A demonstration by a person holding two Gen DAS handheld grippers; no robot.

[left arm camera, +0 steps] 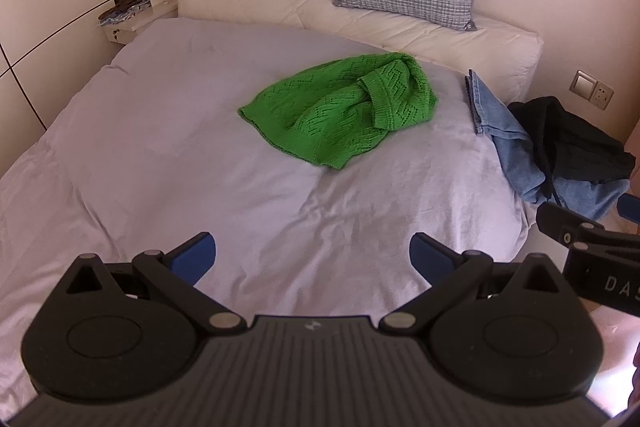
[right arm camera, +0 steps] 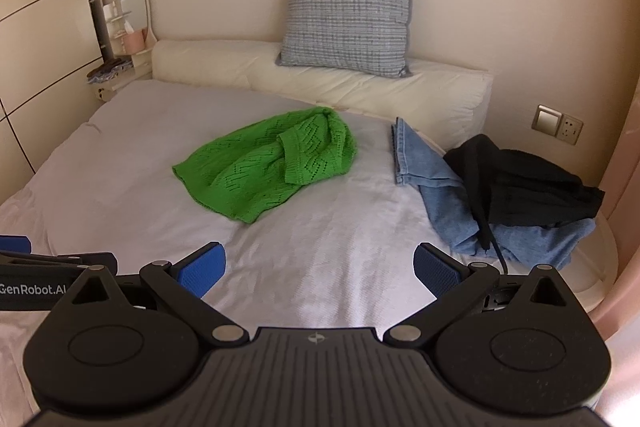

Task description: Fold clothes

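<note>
On the bed point(left arm camera: 160, 147), a crumpled green sweater point(left arm camera: 340, 111) lies mid-mattress; near it, left gripper point(left arm camera: 313, 259) and right gripper point(right arm camera: 319, 269) hover spread wide, empty.

- The left gripper point(left arm camera: 313, 255) is matte black plastic with a ribbed centre plate and a small pale logo.
- Two round black discs flank the plate, each topped by a triangular cut-out.
- Silver rivets pin the black link arms.
- The fingers point(left arm camera: 196, 255) carry textured blue pads.
- The right gripper point(right arm camera: 319, 263) has the same build; its fingers point(right arm camera: 204, 265) are blue too.
- White lettering "GenRobot.AI" marks the left gripper's side in the right wrist view.
</note>
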